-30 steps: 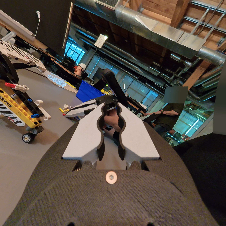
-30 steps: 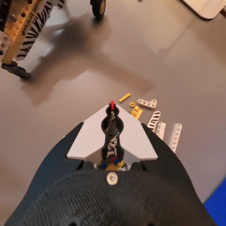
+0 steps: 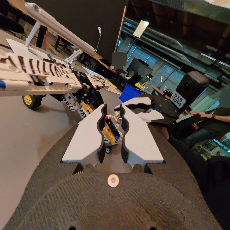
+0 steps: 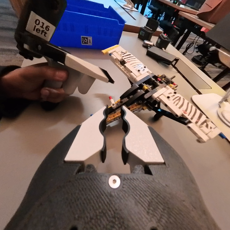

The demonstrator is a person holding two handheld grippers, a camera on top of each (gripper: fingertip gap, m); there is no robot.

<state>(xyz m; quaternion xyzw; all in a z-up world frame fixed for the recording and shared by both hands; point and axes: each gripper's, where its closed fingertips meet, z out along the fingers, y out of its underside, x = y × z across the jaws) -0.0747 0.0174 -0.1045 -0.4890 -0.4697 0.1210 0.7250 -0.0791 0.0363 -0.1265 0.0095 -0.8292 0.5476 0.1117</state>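
Left gripper: jaws parted, empty, over the table; right gripper: parted, empty, nearest the striped brick plane

- Your left gripper has pale grey wedge-shaped fingers lined with wavy black pads.
- Its body is a rounded black shell with a ribbed printed texture and one silver screw.
- Your right gripper is built the same way.
- Each carries a black camera block with a white label.
- Your sleeve is dark.
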